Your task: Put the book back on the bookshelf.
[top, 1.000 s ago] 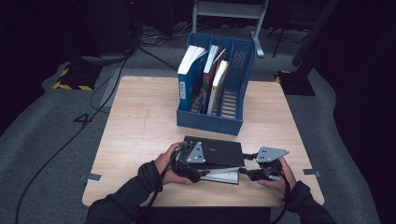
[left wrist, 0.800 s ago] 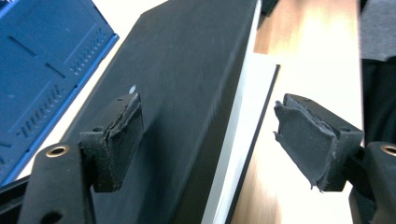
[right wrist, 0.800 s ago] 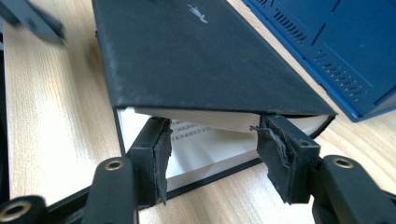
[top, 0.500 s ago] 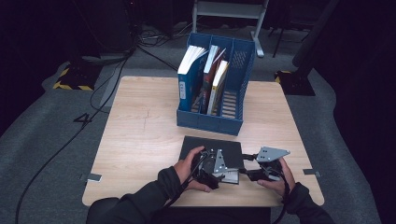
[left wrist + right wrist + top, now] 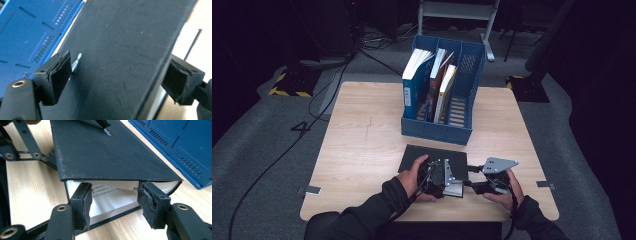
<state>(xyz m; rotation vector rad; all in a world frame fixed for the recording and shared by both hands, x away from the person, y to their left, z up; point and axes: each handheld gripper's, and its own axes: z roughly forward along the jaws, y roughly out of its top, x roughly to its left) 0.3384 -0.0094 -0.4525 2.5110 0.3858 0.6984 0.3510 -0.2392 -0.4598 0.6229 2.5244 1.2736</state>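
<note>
A black hardcover book (image 5: 432, 156) lies flat near the table's front edge, its white pages (image 5: 110, 200) facing me. My left gripper (image 5: 446, 178) sits over its near right corner. One pad (image 5: 58, 75) rests on top of the black cover (image 5: 120, 50) and the other pad (image 5: 178, 83) stands off its edge. These jaws have just been opening, with the cover between them. My right gripper (image 5: 112, 205) is open at the page edge just under the slightly raised cover (image 5: 105, 155), its pads either side of the pages without pressing.
A blue file holder (image 5: 437, 131) with several upright books stands behind the black book, mid table. Bare wooden tabletop (image 5: 362, 150) lies to the left. Both hands come in over the front edge.
My left hand slid right along the book's near edge, from its left end to near the right gripper. The book's raised cover came down flatter. The right gripper stayed put.
</note>
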